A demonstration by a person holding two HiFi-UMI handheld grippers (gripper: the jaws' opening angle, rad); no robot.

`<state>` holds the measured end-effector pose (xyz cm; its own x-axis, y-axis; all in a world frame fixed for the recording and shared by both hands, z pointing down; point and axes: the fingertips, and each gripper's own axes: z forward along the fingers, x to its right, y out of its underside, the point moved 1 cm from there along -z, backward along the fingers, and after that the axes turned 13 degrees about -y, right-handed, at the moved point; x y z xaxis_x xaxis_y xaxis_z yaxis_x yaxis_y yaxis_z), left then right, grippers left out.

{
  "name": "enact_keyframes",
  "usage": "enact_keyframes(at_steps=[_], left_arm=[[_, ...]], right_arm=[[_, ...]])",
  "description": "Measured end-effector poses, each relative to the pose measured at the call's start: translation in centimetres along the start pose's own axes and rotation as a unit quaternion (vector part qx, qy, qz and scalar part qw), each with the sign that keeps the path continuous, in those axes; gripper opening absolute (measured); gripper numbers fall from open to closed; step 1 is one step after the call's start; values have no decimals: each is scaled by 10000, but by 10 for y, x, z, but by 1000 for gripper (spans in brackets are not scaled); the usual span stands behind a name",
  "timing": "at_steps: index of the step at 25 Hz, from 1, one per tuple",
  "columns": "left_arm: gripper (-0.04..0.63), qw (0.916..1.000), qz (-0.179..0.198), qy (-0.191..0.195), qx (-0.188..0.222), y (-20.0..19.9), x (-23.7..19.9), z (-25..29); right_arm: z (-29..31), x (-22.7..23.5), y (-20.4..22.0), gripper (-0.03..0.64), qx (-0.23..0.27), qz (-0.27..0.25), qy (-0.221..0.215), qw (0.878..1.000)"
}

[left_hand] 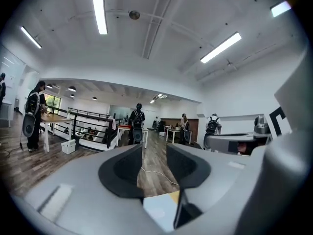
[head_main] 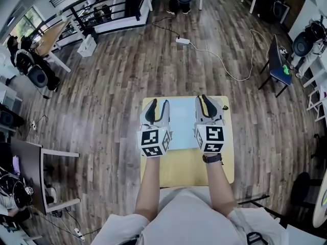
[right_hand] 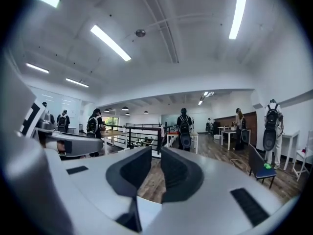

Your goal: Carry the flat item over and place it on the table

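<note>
Wood flooring is surrounding the yellow tabletop [head_main: 186, 170]. The left tool [head_main: 157, 106] is sitting narrowly parted beside the flat item [head_main: 181, 124], which is lying flat. The right tool [head_main: 210, 102] is standing almost closed, gripping nothing. Carrying is seemingly remaining.

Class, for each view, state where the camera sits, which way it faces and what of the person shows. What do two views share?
Head view: on the head, facing steeply down at the yellow table and pale sheet; forearms, left gripper and right gripper show.
Left gripper view: on that gripper, facing forward across the room; its fingers show.
Right gripper view: likewise; its fingers show.
Shared: both gripper views show the sheet.
</note>
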<state>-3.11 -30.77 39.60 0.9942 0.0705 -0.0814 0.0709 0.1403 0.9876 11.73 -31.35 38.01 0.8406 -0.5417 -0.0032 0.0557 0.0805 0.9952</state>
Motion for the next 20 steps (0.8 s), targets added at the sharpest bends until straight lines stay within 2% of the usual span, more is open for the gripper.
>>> enact_keyframes(at_steps=[12,20], left_arm=[[14,9994,91,-124,303,-22,6,-17],[11,9994,177,-156,236,-17,6,-15]], right_arm=[[-14,-12,-30,23,437,-108,-26,9990],[-12,-11,-28,21,391,-97,-43,9992]])
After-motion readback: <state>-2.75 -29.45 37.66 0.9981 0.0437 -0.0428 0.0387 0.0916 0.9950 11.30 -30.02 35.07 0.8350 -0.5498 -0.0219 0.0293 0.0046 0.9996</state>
